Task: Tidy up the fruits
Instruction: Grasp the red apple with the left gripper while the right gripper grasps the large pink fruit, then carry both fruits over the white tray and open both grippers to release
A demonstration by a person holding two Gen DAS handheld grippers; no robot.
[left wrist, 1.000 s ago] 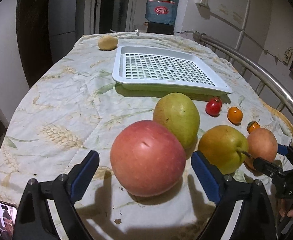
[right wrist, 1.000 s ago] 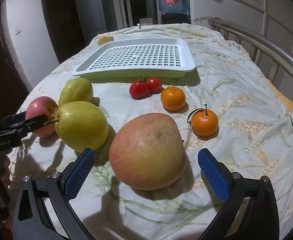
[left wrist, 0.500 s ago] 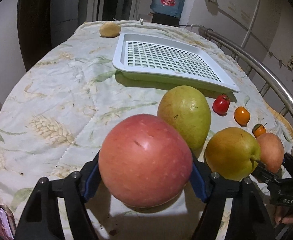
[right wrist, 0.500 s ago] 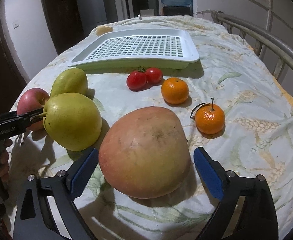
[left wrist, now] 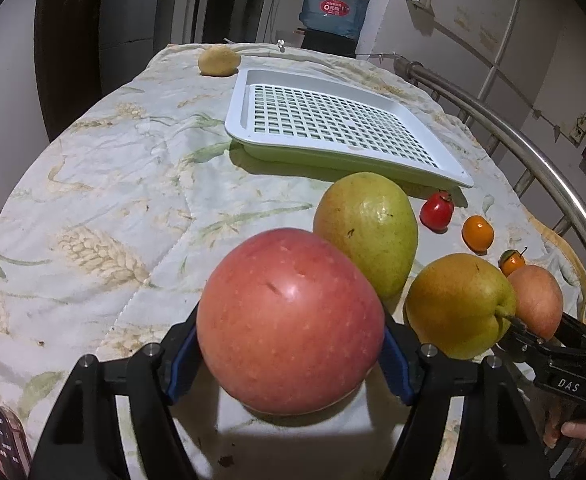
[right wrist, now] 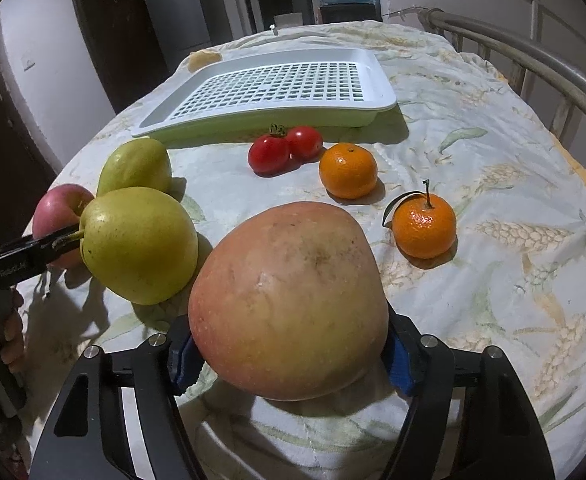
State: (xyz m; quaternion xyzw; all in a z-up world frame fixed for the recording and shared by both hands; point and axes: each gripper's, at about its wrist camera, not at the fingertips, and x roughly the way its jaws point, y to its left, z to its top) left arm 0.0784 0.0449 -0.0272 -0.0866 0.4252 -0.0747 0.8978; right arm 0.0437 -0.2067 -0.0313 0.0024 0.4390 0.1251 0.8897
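While tray [left wrist: 449, 170] holds nothing — grippers clamp apples

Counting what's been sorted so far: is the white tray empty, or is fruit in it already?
Empty. The tray shows only its bare grid; the apples, pears, tomatoes and oranges all sit outside it.

Red apple [left wrist: 289, 320], wheat-patterned cloth [left wrist: 105, 208]

A wheat-print tablecloth [left wrist: 105, 184] carries tray [left wrist: 449, 170], pears [left wrist: 367, 232], tomatoes [right wrist: 269, 154], oranges [right wrist: 347, 170].
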